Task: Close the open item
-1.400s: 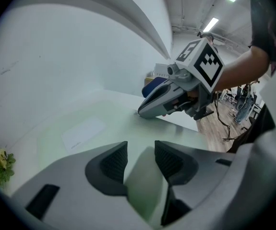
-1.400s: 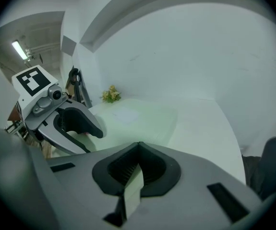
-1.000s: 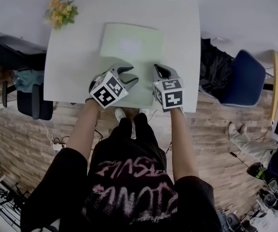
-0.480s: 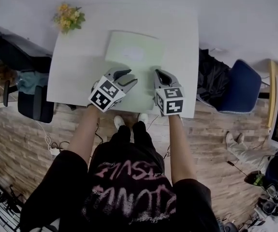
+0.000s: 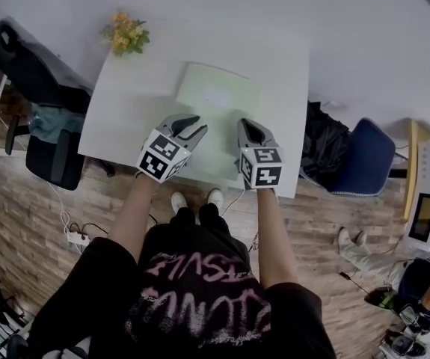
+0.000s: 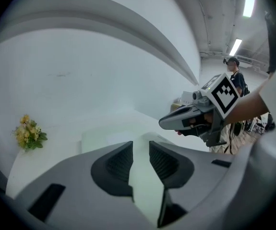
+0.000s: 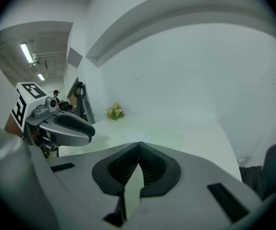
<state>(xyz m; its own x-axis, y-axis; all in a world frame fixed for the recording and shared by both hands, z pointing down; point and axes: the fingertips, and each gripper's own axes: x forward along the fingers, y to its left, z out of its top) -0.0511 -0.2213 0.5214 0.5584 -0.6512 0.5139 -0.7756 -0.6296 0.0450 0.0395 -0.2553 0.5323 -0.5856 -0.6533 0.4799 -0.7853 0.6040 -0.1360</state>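
From the head view, a white counter (image 5: 136, 103) carries a pale green folder (image 5: 218, 103) that lies flat near its middle, with a whitish patch on its cover. A small bunch of yellow flowers (image 5: 127, 34) sits at the counter's far left corner. The left gripper (image 5: 191, 128) and the right gripper (image 5: 246, 126) are held side by side over the near part of the counter, both pointing toward the folder and apart from it. A black chair (image 5: 28, 66) stands to the left of the counter and a blue chair (image 5: 360, 163) to the right, on a wood-patterned floor. In the left gripper view, the left gripper (image 6: 140, 145) has its fingers (image 6: 121, 159) released with a clear gap between them; they have just been closing in, and nothing sits in the gap. The folder (image 6: 104, 137) lies on the counter beyond them, the flowers (image 6: 29, 133) are off to the left, and the right gripper (image 6: 162, 123) shows to the right. In the right gripper view, the right gripper (image 7: 138, 143) has its fingers (image 7: 123, 164) clenched, tips meeting on nothing. The folder (image 7: 169, 137) lies flat ahead, the flowers (image 7: 114, 111) stand further back, and the left gripper (image 7: 90, 130) shows at the left.
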